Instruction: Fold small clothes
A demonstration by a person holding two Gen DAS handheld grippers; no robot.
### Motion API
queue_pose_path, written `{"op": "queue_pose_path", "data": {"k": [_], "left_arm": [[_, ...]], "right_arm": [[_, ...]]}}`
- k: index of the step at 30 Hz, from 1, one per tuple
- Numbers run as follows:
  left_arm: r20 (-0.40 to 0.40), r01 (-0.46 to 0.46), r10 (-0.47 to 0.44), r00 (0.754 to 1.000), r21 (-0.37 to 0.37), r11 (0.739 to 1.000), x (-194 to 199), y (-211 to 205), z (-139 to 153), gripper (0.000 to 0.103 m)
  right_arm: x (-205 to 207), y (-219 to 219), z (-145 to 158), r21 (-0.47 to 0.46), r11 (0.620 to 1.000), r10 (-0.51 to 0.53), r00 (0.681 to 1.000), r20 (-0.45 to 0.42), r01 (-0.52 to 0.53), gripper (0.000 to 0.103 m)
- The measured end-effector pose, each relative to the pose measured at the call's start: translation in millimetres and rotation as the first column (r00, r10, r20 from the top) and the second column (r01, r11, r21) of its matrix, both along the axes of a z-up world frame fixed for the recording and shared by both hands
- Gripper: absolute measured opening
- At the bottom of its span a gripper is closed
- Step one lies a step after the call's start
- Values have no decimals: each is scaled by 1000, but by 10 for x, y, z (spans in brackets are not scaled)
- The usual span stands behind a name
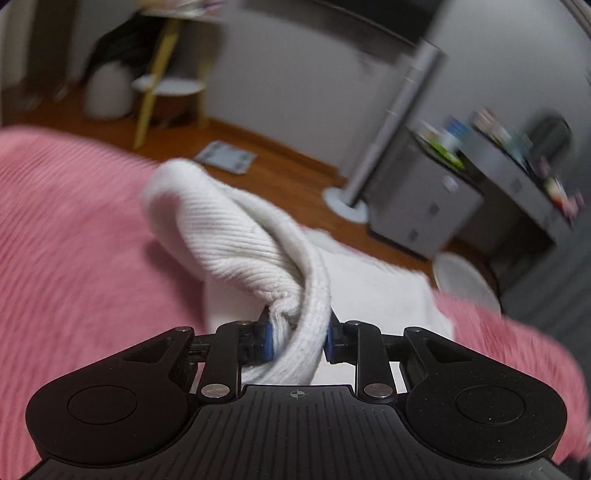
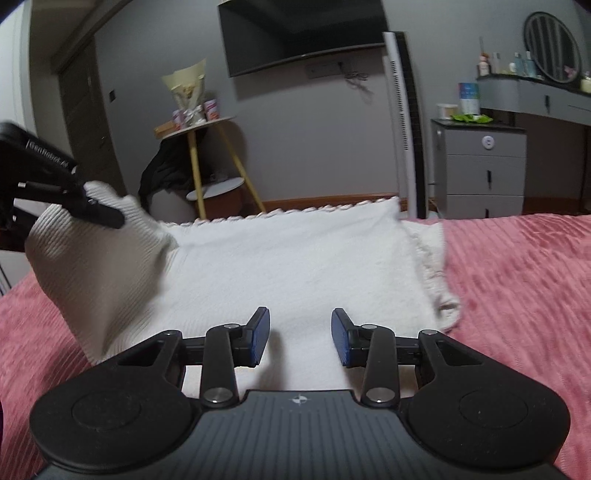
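- Left gripper is clamped on a bunched edge of the white garment, its blue pads pressing ribbed cloth from both sides.
- From the right wrist view, the left gripper shows at the left edge, raised above the bed and angled downward, with cloth hanging from its tip.
- Lifted cloth rises in a peaked fold off the rest of the garment, which lies flat on the pink bedspread.
- Right gripper points forward and slightly down, low over the near edge of the garment.
- Its jaws stand apart with nothing between them; the blue pads show bare cloth in the gap below.
- Whether the right fingertips touch the cloth, I cannot tell.
- Garment spreads across the middle of the bedspread, its far edge scalloped and its right edge frilled.
- Beyond the bed stand a tower fan, a grey drawer unit, a yellow-legged side table and a wall-mounted TV.
- Left wrist view is blurred, so the room behind the cloth is hard to read.
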State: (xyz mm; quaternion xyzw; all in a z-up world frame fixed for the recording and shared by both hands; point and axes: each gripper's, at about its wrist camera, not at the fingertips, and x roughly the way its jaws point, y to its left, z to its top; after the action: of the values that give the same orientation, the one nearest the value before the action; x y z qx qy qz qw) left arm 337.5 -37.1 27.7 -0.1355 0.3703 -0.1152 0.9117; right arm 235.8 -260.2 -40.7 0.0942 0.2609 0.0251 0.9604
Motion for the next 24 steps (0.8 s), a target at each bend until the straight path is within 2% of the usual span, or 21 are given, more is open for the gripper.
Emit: {"op": "queue_pose_path", "data": {"k": [4,7,8,10,12,14,16,18,20,22,24], "left_arm": [[-51,81,-79,996,42,996,33,-428,-238,37],[-60,107,-103,993,52,993,-39,-520,-331,45],[-47,107,-105,993,36,994,-108,-497,-311,46],[-12,88,-89,996,-25,996,-311,-378,-238,55],[18,31,-30,999,-65,997,-560,-207,-205,68],[31,-42,42,999,-5,999,-720,-135,-207,70],[13,-96,95,995,108,990,-782,-103,-261,70],[-15,-110,114,993,163,980,-762,-78,-352,70],[-9,-117,121,993,206,972,-737,-81,-442,70],[-22,-114,121,992,206,972,-698,-85,-546,70],[-38,-105,111,993,135,985,-721,12,-679,69]], "right_arm": [[6,-122,13,22,999,-27,1000,2,27,36],[9,-200,-24,47,998,-35,999,-6,35,36],[13,-219,-39,56,998,-33,999,-11,33,36],[28,-248,-56,71,997,-30,999,-13,30,36],[50,-265,-58,85,996,-29,999,-14,30,36],[59,-270,-52,96,995,-28,1000,-12,29,36],[45,-277,-48,117,993,-24,1000,-7,25,36],[44,-297,-55,151,988,-9,1000,-9,10,36],[51,-338,-69,215,976,18,1000,-19,-13,36],[53,-373,-67,280,959,41,999,-33,-30,36],[68,-437,-46,338,940,50,998,-48,-31,37]]}}
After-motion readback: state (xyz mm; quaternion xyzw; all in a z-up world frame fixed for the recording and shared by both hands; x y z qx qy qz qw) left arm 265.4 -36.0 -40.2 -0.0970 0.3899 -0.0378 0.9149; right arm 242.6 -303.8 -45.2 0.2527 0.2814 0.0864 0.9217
